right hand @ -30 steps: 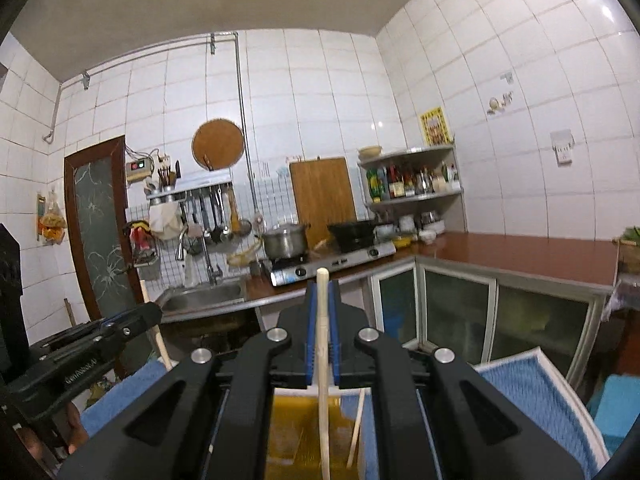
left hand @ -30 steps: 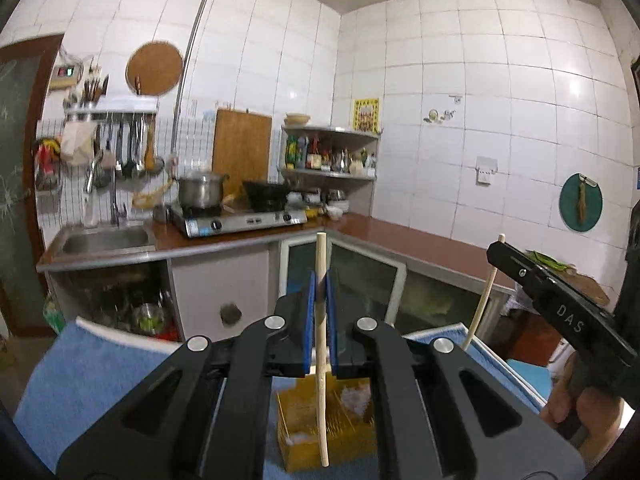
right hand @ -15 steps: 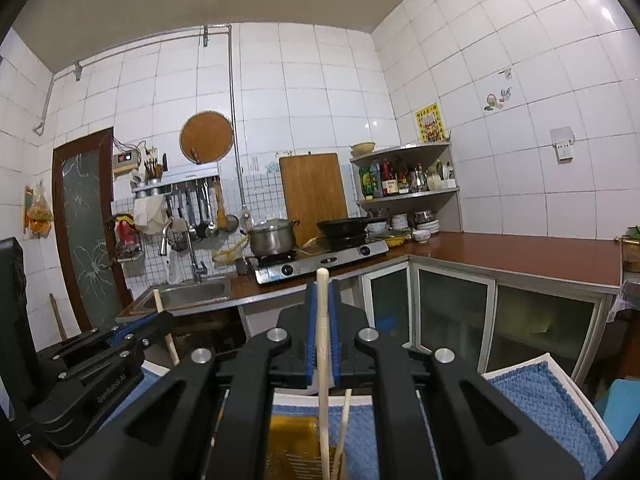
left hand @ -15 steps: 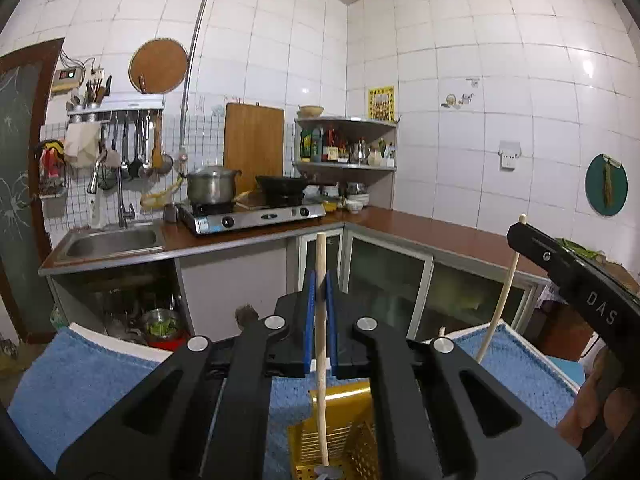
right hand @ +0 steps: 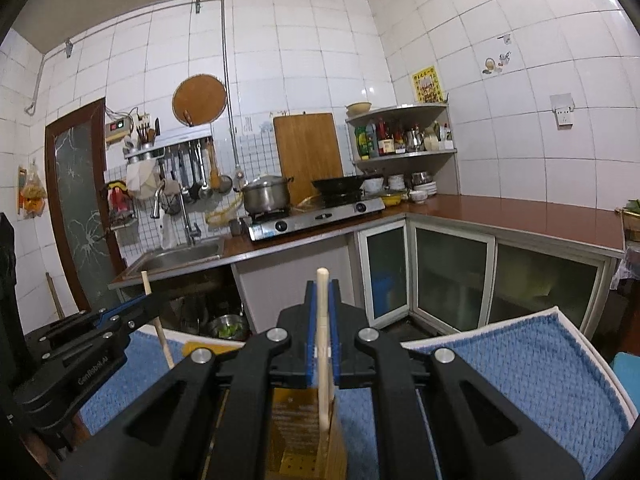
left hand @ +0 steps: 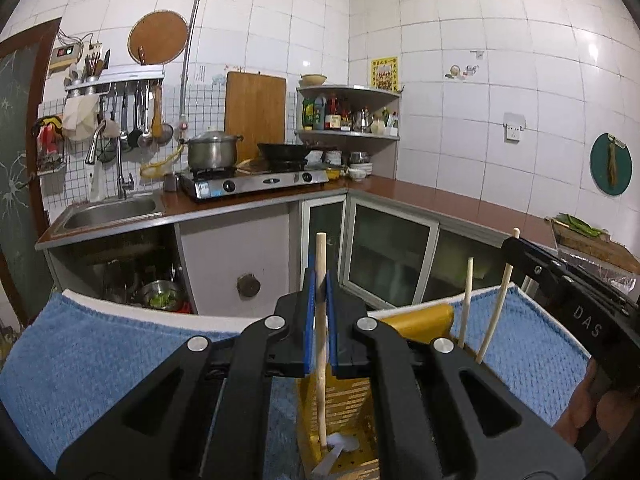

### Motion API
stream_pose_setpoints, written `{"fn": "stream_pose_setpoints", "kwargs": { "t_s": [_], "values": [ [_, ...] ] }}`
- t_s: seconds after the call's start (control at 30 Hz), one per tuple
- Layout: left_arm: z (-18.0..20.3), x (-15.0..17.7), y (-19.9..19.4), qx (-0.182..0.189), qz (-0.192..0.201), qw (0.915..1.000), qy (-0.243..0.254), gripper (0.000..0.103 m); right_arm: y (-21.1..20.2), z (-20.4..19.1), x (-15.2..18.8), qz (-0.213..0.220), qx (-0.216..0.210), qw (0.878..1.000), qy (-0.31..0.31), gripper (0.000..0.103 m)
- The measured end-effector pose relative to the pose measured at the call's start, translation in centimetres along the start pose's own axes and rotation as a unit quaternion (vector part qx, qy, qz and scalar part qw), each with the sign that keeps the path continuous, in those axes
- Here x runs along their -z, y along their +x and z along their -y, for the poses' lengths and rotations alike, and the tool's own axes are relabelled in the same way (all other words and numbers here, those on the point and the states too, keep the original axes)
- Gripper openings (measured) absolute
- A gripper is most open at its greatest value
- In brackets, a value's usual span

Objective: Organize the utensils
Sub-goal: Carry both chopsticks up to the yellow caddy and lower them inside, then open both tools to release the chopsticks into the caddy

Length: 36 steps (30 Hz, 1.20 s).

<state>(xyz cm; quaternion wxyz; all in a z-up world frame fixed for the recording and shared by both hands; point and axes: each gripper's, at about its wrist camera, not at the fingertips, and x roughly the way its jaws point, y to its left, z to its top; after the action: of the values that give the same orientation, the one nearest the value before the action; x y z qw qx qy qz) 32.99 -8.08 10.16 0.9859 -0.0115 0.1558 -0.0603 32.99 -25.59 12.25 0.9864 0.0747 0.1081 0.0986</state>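
Fingers [left hand: 309, 332] of both grippers each clench one pale wooden chopstick [left hand: 320, 320] above the yellow perforated holder [left hand: 352, 400] — one stick [left hand: 465, 304] already stands inside; release remains.

Left wrist view: left gripper [left hand: 319, 320] at lower centre, upright chopstick [left hand: 321, 344] between jaws, lower end in perforated holder [left hand: 348, 412] below. Holder on towel [left hand: 100, 360] spanning lower frame. Two more chopsticks [left hand: 466, 300] right of centre, rising from holder's right side. Right gripper [left hand: 520, 246] at right edge. Behind: sink [left hand: 108, 210] left, stove [left hand: 256, 180] centre, corner shelf [left hand: 348, 112] upper centre.

Right wrist view: left gripper's chopstick [right hand: 158, 320] at lower left.
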Motion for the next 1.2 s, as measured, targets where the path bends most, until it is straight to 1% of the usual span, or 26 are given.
{"fn": "stream_pose_setpoints", "kwargs": {
  "t_s": [0.2, 0.3, 0.4, 0.47, 0.53, 0.57, 0.6, 0.63, 0.67, 0.7, 0.73, 0.77, 0.83, 0.9, 0.97, 1.07, 1.2],
  "values": [
    [-0.8, 1.7, 0.2, -0.002, -0.016, 0.9998, -0.006, 0.004, 0.2, 0.2, 1.9, -0.016, 0.009, 1.000, 0.001, 0.006],
    [-1.0, 2.1, 0.1, 0.000, -0.024, 0.9997, -0.006, 0.004, -0.2, 0.1, 2.2, -0.015, 0.010, 1.000, -0.001, 0.006],
    [-1.4, 2.2, 0.0, -0.002, -0.030, 0.9995, -0.009, 0.004, 0.0, 0.0, 2.4, -0.027, 0.008, 1.000, -0.005, 0.006],
    [-1.8, 1.9, -0.2, 0.005, -0.038, 0.9991, -0.018, 0.005, -0.2, -0.1, 2.2, -0.030, 0.007, 1.000, -0.003, 0.007],
    [-2.1, 1.4, -0.7, 0.005, -0.040, 0.9990, -0.022, 0.012, -0.2, -0.2, 1.9, -0.044, 0.003, 0.999, -0.004, 0.007],
    [-2.3, 1.1, -1.1, 0.001, -0.039, 0.9990, -0.024, 0.024, -0.3, -0.3, 1.7, -0.047, 0.004, 0.999, -0.006, 0.008],
    [-2.4, 0.9, -1.5, 0.000, -0.037, 0.9990, -0.025, 0.039, -0.5, -0.4, 1.6, -0.049, 0.006, 0.999, -0.009, 0.014],
    [-2.6, 0.7, -2.1, -0.002, -0.034, 0.9990, -0.028, 0.046, -0.7, -0.6, 1.3, -0.050, 0.009, 0.999, -0.011, 0.029],
    [-2.8, 0.4, -2.7, -0.002, -0.031, 0.9990, -0.031, 0.056, -1.1, -0.6, 1.1, -0.048, 0.011, 0.999, -0.011, 0.037],
    [-3.0, 0.0, -3.5, -0.002, -0.027, 0.9991, -0.033, 0.059, -1.6, -0.6, 0.8, -0.043, 0.013, 0.999, -0.010, 0.043],
    [-3.1, -0.3, -4.0, -0.004, -0.028, 0.9991, -0.032, 0.061, -2.1, -0.7, 0.6, -0.041, 0.018, 0.999, -0.012, 0.043],
    [-3.2, -0.4, -4.3, -0.006, -0.030, 0.9991, -0.030, 0.065, -2.6, -0.7, 0.4, -0.042, 0.022, 0.999, -0.013, 0.043],
    [-3.6, -0.7, -5.2, -0.009, -0.039, 0.9987, -0.030, 0.070, -3.2, -0.8, 0.1, -0.049, 0.029, 0.998, -0.011, 0.043],
    [-4.3, -0.8, -6.1, -0.015, -0.050, 0.9979, -0.039, 0.084, -4.1, -0.9, 0.2, -0.061, 0.037, 0.997, -0.012, 0.043],
    [-5.0, -0.5, -6.8, -0.017, -0.058, 0.9968, -0.053, 0.090, -5.3, -0.9, 0.7, -0.070, 0.049, 0.996, -0.016, 0.043],
    [-6.1, 1.0, -7.6, -0.017, -0.086, 0.9939, -0.067, 0.091, -6.5, -0.6, 2.4, -0.095, 0.058, 0.994, -0.006, 0.045],
    [-6.6, 3.4, -7.9, -0.025, -0.119, 0.9903, -0.066, 0.096, -7.4, -0.1, 5.2, -0.134, 0.068, 0.989, 0.006, 0.045]
  ]
}}
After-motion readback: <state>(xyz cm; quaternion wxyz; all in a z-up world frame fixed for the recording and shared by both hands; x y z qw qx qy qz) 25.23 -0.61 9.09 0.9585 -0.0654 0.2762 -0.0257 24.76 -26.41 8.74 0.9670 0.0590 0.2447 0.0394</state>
